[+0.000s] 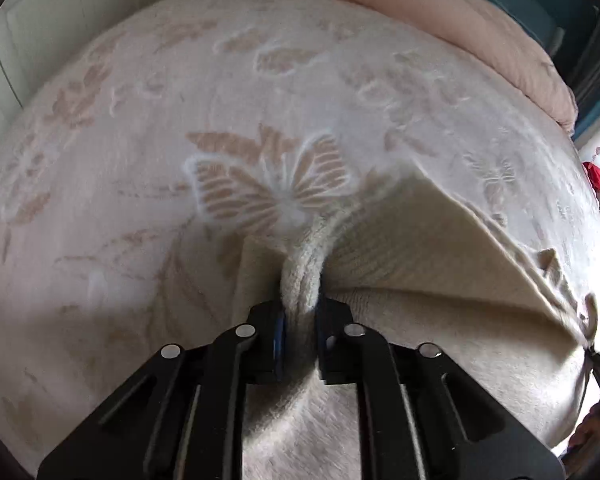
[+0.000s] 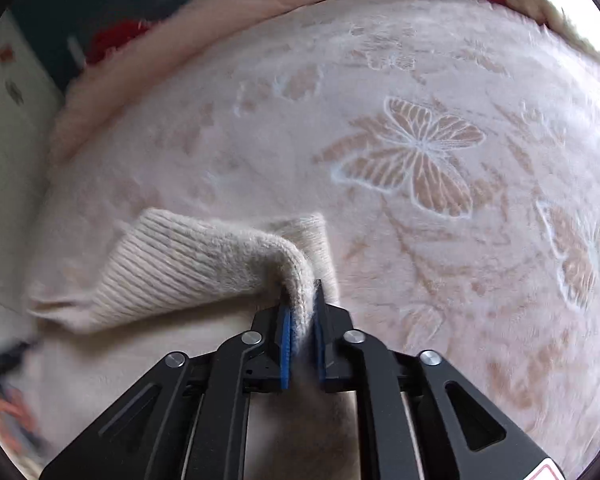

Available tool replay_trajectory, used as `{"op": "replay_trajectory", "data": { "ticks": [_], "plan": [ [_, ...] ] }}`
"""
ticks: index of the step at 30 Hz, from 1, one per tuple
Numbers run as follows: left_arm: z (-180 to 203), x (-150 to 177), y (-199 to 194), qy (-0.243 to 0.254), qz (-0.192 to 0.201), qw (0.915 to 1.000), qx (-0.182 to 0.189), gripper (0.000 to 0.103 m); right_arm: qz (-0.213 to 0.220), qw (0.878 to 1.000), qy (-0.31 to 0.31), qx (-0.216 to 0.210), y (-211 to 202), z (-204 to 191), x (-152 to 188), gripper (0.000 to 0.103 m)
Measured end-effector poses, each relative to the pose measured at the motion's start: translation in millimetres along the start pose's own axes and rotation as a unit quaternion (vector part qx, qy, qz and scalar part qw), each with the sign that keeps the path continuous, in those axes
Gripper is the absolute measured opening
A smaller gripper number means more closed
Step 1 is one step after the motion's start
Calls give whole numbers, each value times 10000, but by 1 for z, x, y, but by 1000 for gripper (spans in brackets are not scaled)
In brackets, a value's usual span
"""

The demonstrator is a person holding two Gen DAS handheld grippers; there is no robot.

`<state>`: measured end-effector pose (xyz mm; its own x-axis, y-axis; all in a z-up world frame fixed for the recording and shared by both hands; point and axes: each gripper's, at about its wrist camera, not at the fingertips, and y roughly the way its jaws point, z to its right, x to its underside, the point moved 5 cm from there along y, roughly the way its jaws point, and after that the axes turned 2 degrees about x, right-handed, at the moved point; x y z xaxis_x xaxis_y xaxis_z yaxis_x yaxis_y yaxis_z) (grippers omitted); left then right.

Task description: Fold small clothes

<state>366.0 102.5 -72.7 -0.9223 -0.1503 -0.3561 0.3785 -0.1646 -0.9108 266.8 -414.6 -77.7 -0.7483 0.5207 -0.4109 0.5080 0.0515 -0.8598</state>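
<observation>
Cream ribbed knit garment [image 1: 420, 248] lifted over butterfly-print blanket [image 1: 140, 120].
Left gripper [image 1: 300, 312] and right gripper [image 2: 302, 308] each clamped on a bunched edge; fabric drapes between them.

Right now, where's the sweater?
The sweater is pinched between both tools, left tool and right tool, lifted over the butterfly blanket, near each view's bottom centre.

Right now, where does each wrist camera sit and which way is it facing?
Left wrist: sits behind the left gripper, looking along its black fingers at the knit garment it clamps, above the butterfly blanket.
Right wrist: sits behind the right gripper, looking at the ribbed knit it pinches.
Shared: garment, blanket and the pink quilt at the blanket's far edge.
</observation>
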Motion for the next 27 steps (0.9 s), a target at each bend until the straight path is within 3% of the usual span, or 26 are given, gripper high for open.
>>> {"op": "replay_trajectory", "data": {
  "ticks": [1,2,4,6,10,13,15,16,17,18,19,22,23,25,27],
  "plan": [
    [1,0,-7,-32,31,9999,112,20,77,9999,13,-74,-11,-1,-2,15],
    [0,0,-16,-61,33,9998,187,35,228,9997,-31,-127,-27,-2,-2,23],
    [-5,4,-44,-208,278,9987,366,59,541,9982,-109,-219,-60,-1,7,45],
    [-10,12,-67,-362,488,9962,619,59,690,9966,-151,-414,-75,-7,17,44],
    [10,17,-78,-384,638,9924,979,59,280,9937,-442,-994,-55,-54,16,30],
    [42,9,-59,107,526,9960,720,59,15,9947,-826,-609,-16,-77,2,29],
    [49,4,-29,311,271,9986,330,60,60,9972,-748,-80,9,-66,-14,27],
    [45,3,-9,313,62,9994,116,60,51,9975,-566,415,24,-47,-22,25],
    [39,4,2,264,-59,9996,-20,59,-129,9969,-244,741,38,-25,-26,9],
    [30,3,16,195,-137,9997,-23,60,-214,9974,13,682,43,-12,-26,3],
    [27,1,16,182,-41,9998,62,60,-172,9985,364,367,37,-3,-28,3],
    [19,1,-9,-159,89,9982,577,61,118,9989,443,-134,-11,-1,-16,26],
    [11,7,-27,-354,191,9956,845,66,244,9991,274,-215,-31,-1,-3,39],
    [-4,23,-54,-619,383,9919,1044,77,430,9988,119,-224,-66,7,33,58],
    [-27,55,-80,-936,522,9876,1149,84,341,9987,218,-318,-89,16,76,60]
  ]
}}
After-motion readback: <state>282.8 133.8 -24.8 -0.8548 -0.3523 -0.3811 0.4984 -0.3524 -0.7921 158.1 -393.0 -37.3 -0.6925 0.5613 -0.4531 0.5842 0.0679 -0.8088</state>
